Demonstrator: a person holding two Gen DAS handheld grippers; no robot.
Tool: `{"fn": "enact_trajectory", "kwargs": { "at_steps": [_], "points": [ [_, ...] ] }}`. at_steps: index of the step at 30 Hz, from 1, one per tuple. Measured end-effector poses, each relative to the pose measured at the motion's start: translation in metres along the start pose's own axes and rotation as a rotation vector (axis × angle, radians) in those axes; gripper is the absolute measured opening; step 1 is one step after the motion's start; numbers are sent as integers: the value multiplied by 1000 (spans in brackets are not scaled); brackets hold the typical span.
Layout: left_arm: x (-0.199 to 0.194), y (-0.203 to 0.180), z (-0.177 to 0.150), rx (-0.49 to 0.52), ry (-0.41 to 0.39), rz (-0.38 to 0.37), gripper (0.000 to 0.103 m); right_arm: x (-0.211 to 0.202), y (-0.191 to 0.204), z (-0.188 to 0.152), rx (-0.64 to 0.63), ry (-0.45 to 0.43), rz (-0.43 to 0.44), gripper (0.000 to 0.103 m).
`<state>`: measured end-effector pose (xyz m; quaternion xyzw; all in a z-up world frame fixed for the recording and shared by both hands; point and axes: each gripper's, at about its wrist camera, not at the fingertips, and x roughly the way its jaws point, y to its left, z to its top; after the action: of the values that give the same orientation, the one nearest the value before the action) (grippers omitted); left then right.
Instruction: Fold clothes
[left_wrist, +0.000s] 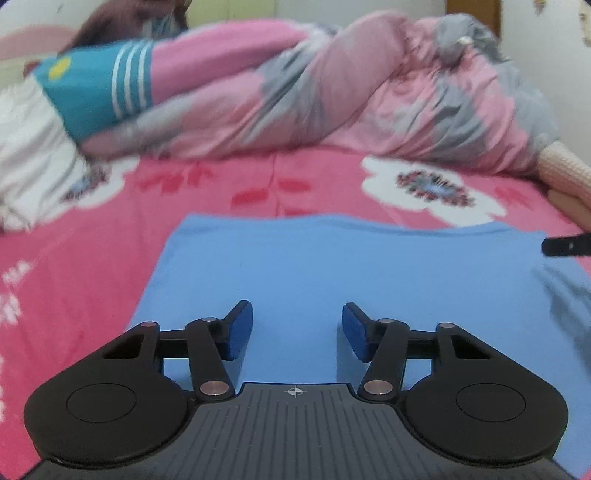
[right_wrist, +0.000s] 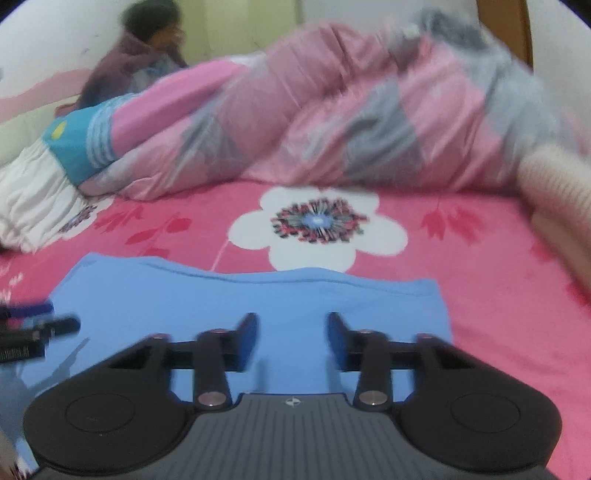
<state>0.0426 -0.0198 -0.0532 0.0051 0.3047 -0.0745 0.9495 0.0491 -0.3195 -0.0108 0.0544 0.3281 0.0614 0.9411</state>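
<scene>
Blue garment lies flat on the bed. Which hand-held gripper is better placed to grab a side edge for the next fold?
Probably right. The right hand-held gripper, open, hovers near the blue garment with its right side edge just beyond the fingers. The left hand-held gripper, also open, sits over mid-cloth, farther from the left edge.

Even, soft indoor light; motion blur across both fisheye views.

Colours are bright and saturated with no glare. In the left wrist view the left gripper (left_wrist: 297, 326) is sharp, while the quilt (left_wrist: 332, 96) across the top of the frame is smeared. The right wrist view is blurrier overall: the right gripper (right_wrist: 291, 341) has soft edges, and the upper right streaks heavily. Faint shadows fall on the blue garment (right_wrist: 258, 306) at lower left. Both frames bow outward, with dark rounded corners.
</scene>
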Motion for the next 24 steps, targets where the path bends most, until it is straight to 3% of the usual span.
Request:
{"fn": "enact_trajectory", "kwargs": {
  "at_steps": [6, 9, 18, 20, 24],
  "points": [
    [5, 1, -8, 28, -21, 8, 56, 52, -46, 18, 129, 58, -19, 21],
    [5, 3, -8, 20, -23, 0, 56, 64, -71, 25, 188, 29, -109, 19],
    [7, 5, -7, 4, -20, -11, 56, 70, -55, 30, 204, 109, 92, 19],
    [7, 5, -7, 2, -21, -12, 56, 78, -58, 32, 221, 113, 78, 17],
    [7, 6, -7, -5, -22, -16, 57, 78, -81, 40, 323, 30, -7, 18]
  ]
}}
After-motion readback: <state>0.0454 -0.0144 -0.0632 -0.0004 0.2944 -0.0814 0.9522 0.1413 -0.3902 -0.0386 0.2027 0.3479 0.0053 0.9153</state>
